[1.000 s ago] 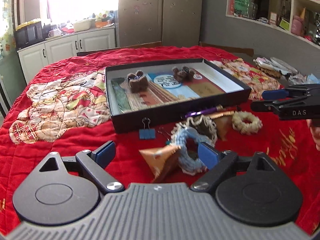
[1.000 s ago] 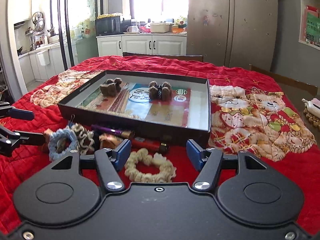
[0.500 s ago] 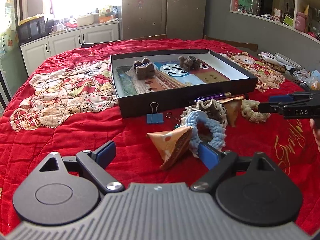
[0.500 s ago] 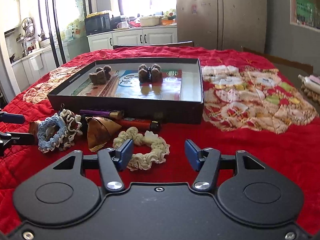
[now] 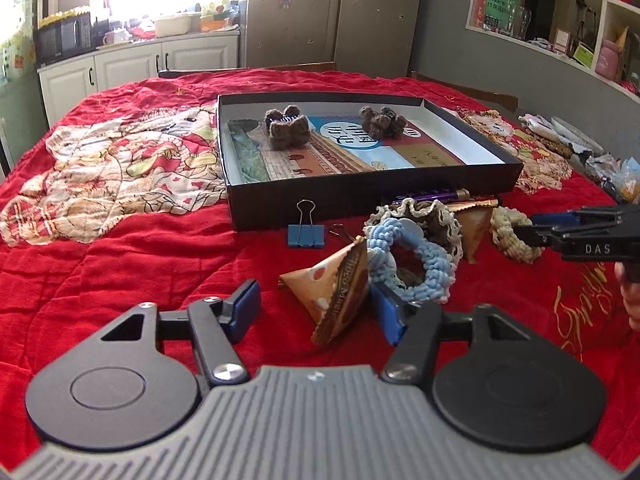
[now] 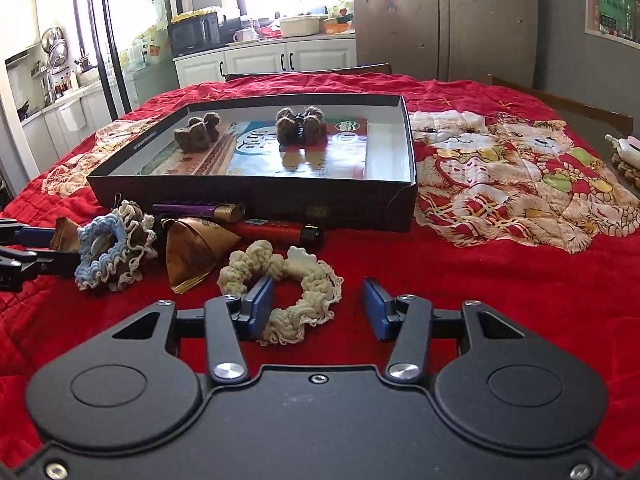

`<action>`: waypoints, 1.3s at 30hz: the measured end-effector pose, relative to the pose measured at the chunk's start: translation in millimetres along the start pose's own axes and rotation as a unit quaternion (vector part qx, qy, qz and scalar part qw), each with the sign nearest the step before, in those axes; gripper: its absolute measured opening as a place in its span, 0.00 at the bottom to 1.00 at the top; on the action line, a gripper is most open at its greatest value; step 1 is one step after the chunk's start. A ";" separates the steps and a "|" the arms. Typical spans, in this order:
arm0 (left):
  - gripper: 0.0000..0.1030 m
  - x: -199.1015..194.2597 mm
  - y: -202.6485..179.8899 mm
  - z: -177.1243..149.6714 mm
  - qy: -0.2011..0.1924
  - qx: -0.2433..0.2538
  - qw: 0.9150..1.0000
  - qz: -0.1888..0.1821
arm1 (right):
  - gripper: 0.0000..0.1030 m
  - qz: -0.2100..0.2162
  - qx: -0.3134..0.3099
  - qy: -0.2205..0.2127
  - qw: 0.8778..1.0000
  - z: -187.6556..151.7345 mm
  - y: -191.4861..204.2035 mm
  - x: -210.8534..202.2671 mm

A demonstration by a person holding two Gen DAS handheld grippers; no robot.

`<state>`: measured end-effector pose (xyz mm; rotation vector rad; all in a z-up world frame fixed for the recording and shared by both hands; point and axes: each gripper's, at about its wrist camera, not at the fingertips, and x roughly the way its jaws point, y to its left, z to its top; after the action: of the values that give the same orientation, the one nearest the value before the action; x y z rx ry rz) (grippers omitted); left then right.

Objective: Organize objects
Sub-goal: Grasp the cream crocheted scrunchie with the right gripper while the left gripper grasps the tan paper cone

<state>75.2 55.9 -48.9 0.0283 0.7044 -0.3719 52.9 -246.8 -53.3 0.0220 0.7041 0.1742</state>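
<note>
Two grippers work at once over a red quilt (image 5: 120, 264), each at the grasp step of tidying loose items into the black box (image 6: 256, 200) beyond the jaws. Box: shallow, open-topped, its near wall standing ahead of both grippers, with bare floor free toward its right side; two brown fuzzy clips (image 6: 300, 126) already lie inside. Any lift must clear that wall. Left gripper (image 5: 316, 308): jaws closing, not yet pressing; the brown triangular packet (image 5: 332, 292) lies between them, tilted toward the right pad, which also sits just beside the blue scrunchie (image 5: 412, 256). Next move, as judged: centre on the packet alone so the scrunchie is not snagged. Right gripper (image 6: 318, 308): jaws closing, not yet gripping; the cream scrunchie (image 6: 280, 292) lies between them, touching the left pad, with a gap at the right pad. Soft loop; likely to compress. Open quilt lies right of these jaws.
</note>
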 end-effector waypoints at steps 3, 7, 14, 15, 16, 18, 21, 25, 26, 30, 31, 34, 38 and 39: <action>0.59 3.7 1.3 0.1 0.002 -0.007 1.000 -0.003 | 0.44 -0.002 -0.002 0.002 1.000 -0.3 -0.3 1.2; 0.53 7.3 2.3 1.9 0.003 -0.015 1.000 -0.003 | 0.36 -0.004 -0.010 0.001 1.000 -0.6 2.3 1.9; 0.49 3.4 1.4 0.4 0.001 -0.008 1.000 0.003 | 0.14 -0.010 -0.025 -0.006 1.000 -2.3 7.5 0.3; 0.49 2.0 1.9 0.0 -0.001 -0.008 1.000 0.005 | 0.13 -0.010 -0.023 -0.007 1.000 -2.3 7.0 -0.1; 0.49 0.9 2.6 -0.2 -0.001 -0.007 1.000 0.005 | 0.12 -0.008 -0.019 -0.009 1.000 -2.4 5.8 -0.5; 0.48 -1.6 5.1 -0.4 -0.001 -0.011 1.000 0.004 | 0.11 -0.005 -0.013 -0.010 1.000 -2.4 4.2 -1.2; 0.48 -6.7 9.9 0.3 -0.004 -0.020 1.000 0.003 | 0.11 0.000 -0.009 -0.013 1.000 -1.5 3.6 -3.8; 0.48 -17.3 12.3 5.4 -0.016 -0.022 1.000 0.002 | 0.11 0.000 -0.014 -0.024 1.000 1.5 6.7 -10.6; 0.48 -20.0 12.2 7.7 -0.021 -0.022 1.000 0.002 | 0.11 0.001 -0.015 -0.028 0.999 2.7 7.3 -13.1; 0.48 -28.8 8.0 18.5 -0.036 -0.013 0.999 -0.003 | 0.11 0.005 -0.020 -0.045 0.999 11.2 10.4 -23.6; 0.48 -30.1 6.3 21.7 -0.039 -0.008 0.999 -0.003 | 0.11 0.006 -0.022 -0.049 0.999 13.6 10.8 -26.1; 0.48 -30.4 -0.3 30.3 -0.046 0.005 0.999 -0.003 | 0.11 0.011 -0.029 -0.061 0.998 22.3 14.1 -33.5; 0.48 -28.4 -8.3 40.7 -0.053 0.013 0.998 -0.008 | 0.11 0.015 -0.035 -0.075 0.996 34.9 17.0 -40.8; 0.48 -27.6 -10.0 43.0 -0.054 0.013 0.998 -0.011 | 0.11 0.016 -0.036 -0.077 0.996 37.8 17.7 -42.1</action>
<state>79.4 49.1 2.5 0.0252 0.5936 -0.4000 43.1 -234.9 4.0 -0.0229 0.5445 0.2254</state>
